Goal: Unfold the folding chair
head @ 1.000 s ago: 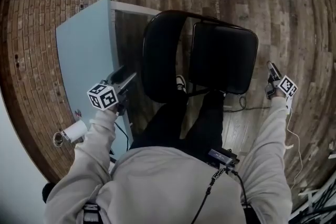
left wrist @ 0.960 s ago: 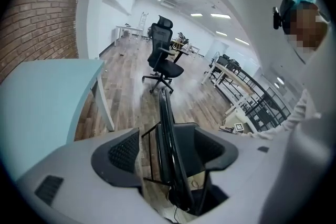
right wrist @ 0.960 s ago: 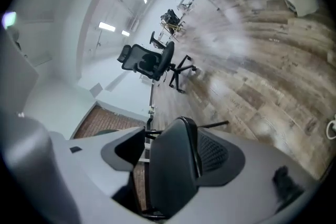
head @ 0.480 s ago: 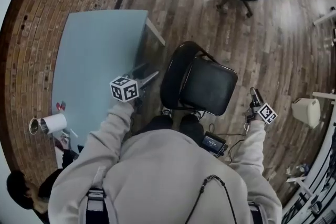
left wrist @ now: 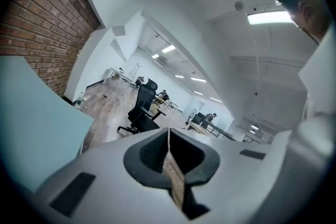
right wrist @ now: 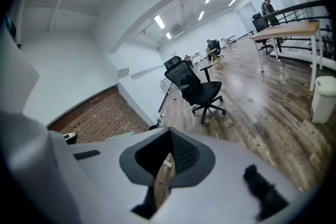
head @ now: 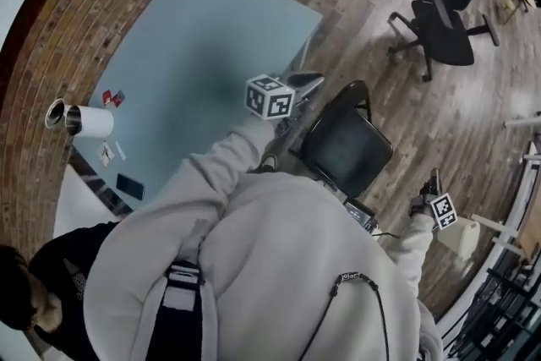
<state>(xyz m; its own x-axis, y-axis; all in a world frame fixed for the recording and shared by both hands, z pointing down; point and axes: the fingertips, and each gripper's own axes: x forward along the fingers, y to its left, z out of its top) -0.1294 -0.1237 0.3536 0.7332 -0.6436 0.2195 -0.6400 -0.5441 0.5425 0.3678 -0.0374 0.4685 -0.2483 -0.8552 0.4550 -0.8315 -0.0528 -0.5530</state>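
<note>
Folding chair (head: 347, 150) stood open on the floor beside the table (head: 194, 38) (stiff tube frame, probably light, best grabbed at the backrest rail); left gripper (head: 311, 81) jaws were closing on nothing, right gripper (head: 434, 180) jaws were together, empty.

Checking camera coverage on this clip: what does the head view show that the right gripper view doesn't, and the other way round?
Head view only: the folding chair, standing unfolded. Right gripper view only: the right gripper with its jaws shut on nothing, a wooden desk, ceiling lights. Both: the black office chair, white bin, brick wall, wood floor.
</note>
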